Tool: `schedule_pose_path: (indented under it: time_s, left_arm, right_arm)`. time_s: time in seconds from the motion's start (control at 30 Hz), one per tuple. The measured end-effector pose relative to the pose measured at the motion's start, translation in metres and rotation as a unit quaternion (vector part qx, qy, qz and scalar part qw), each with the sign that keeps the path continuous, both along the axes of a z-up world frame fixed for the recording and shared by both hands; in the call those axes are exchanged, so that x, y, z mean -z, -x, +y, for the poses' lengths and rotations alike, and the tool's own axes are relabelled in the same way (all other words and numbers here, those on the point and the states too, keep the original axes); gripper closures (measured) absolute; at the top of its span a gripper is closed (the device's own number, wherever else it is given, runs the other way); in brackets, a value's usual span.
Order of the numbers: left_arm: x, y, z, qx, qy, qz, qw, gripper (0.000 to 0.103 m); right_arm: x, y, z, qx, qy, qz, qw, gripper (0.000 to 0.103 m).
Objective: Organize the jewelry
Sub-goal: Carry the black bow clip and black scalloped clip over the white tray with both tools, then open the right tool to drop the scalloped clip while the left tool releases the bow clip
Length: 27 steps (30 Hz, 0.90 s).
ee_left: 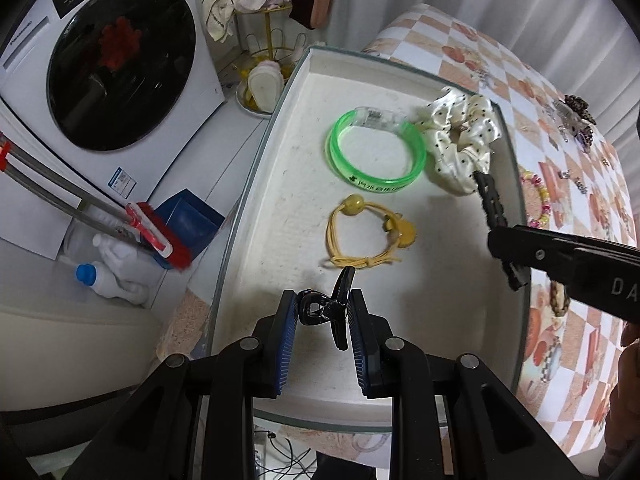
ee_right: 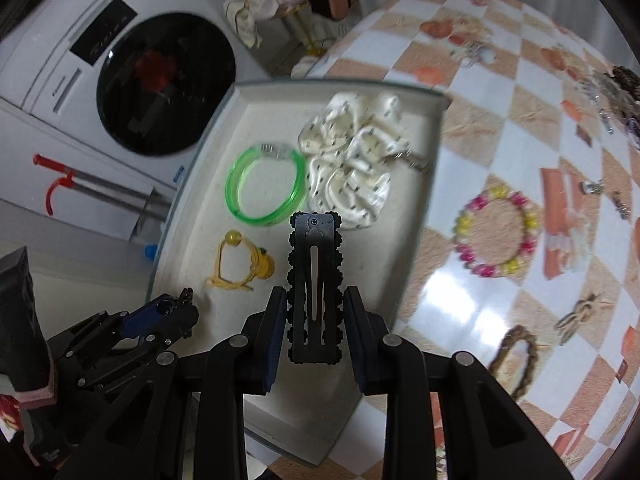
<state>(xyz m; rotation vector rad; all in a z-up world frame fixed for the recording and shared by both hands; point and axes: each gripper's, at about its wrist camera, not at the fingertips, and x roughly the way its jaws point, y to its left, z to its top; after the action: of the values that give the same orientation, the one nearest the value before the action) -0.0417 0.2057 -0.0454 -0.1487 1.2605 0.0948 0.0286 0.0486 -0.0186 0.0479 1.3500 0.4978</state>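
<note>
- Now the left gripper [ee_left: 322,314] is clamped on a glossy claw clip [ee_left: 326,310]: light, stiff, slippery, so best pinched at its hinge.
- Right gripper [ee_right: 315,312] is clamped on a flat snap clip [ee_right: 315,280]: thin and springy, held by its edges above the tray [ee_right: 400,280].

In my left-wrist view the tray [ee_left: 280,128] sits on the table [ee_left: 568,208], left of the beaded bracelet [ee_left: 538,200]. Inside it, the bangle [ee_left: 376,148] lies just left of the scrunchie [ee_left: 460,136], with the corded hair tie [ee_left: 368,232] nearer me. Behind the tray's left edge stands the washing machine [ee_left: 120,64].
</note>
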Motion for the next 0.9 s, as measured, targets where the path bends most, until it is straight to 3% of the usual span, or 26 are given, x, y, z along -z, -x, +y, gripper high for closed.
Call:
schedule_pose_path:
  time_s: [0.37, 0.9]
  left_arm:
    - [0.017, -0.006, 0.004, -0.007, -0.024, 0.010, 0.9996, 0.072]
    - [0.022, -0.013, -0.003, 0.000, -0.047, 0.020, 0.9987, 0.071]
  right_arm:
    - [0.029, -0.014, 0.024, -0.005, 0.019, 0.028, 0.999, 0.072]
    - [0.035, -0.021, 0.034, -0.003, 0.019, 0.029, 0.999, 0.068]
